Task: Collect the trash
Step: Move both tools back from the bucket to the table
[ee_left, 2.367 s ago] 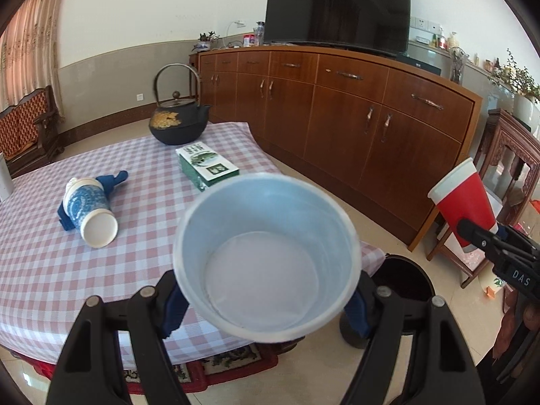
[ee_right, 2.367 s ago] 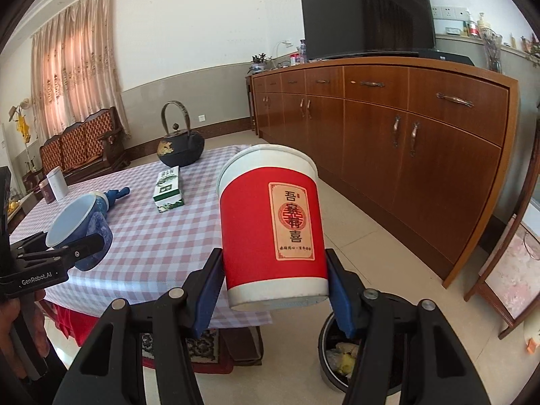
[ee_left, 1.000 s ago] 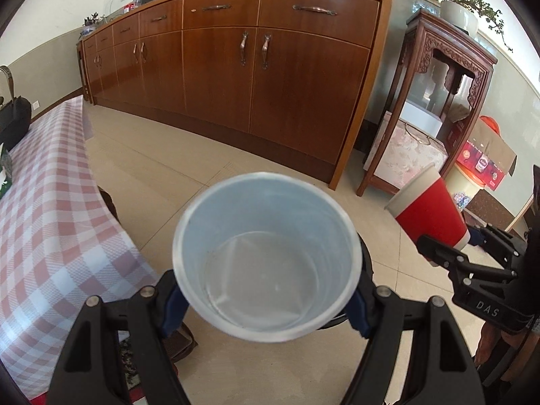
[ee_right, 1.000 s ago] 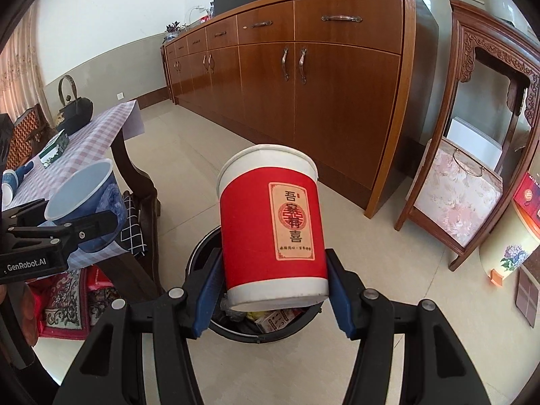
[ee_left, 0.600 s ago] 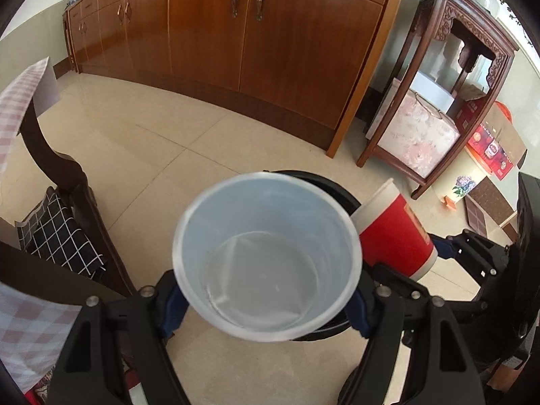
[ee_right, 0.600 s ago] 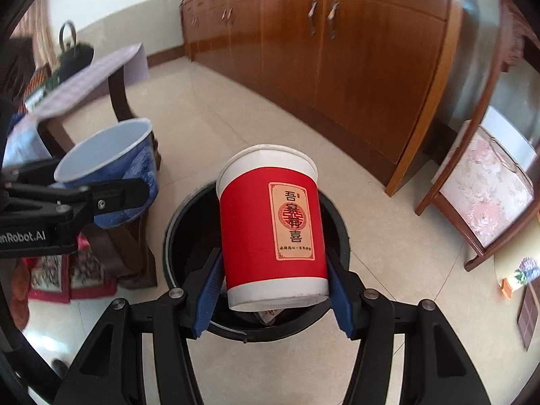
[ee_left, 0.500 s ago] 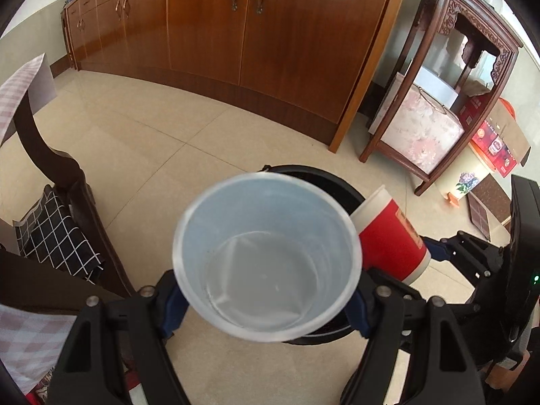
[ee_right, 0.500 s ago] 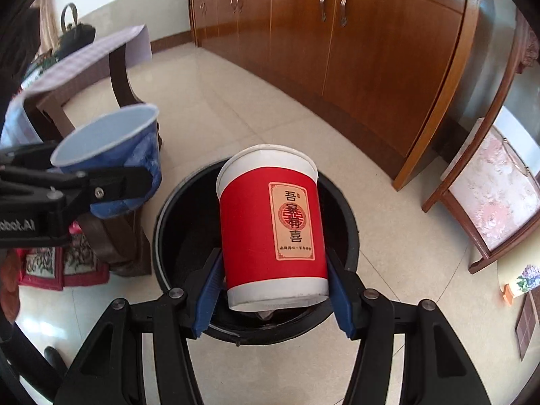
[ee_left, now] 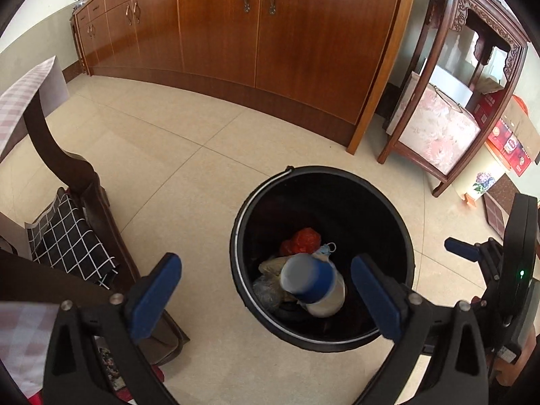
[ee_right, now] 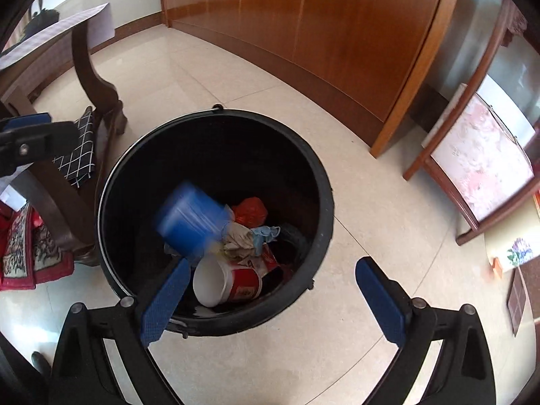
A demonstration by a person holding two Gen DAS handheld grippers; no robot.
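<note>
A black trash bin [ee_left: 243,209] stands on the tiled floor, also in the right wrist view [ee_right: 324,175]. My left gripper [ee_left: 266,290] is open and empty above its near rim. My right gripper [ee_right: 273,290] is open and empty above the bin. The blue cup [ee_left: 308,278] is blurred, falling inside the bin; it also shows in the right wrist view [ee_right: 190,219]. The red paper cup [ee_right: 229,281] lies on its side on the trash, with a red bag [ee_right: 251,211] and crumpled paper around it.
A long wooden sideboard [ee_left: 270,50] runs behind the bin. A carved wooden stand with a pink cushion [ee_left: 438,125] is at the right. The table leg [ee_left: 84,182] and a checked cloth [ee_left: 71,243] are at the left, with the tablecloth corner above.
Both grippers have opened and let go of their cups. The red cup now lies in the bin and the blue cup is dropping into it.
</note>
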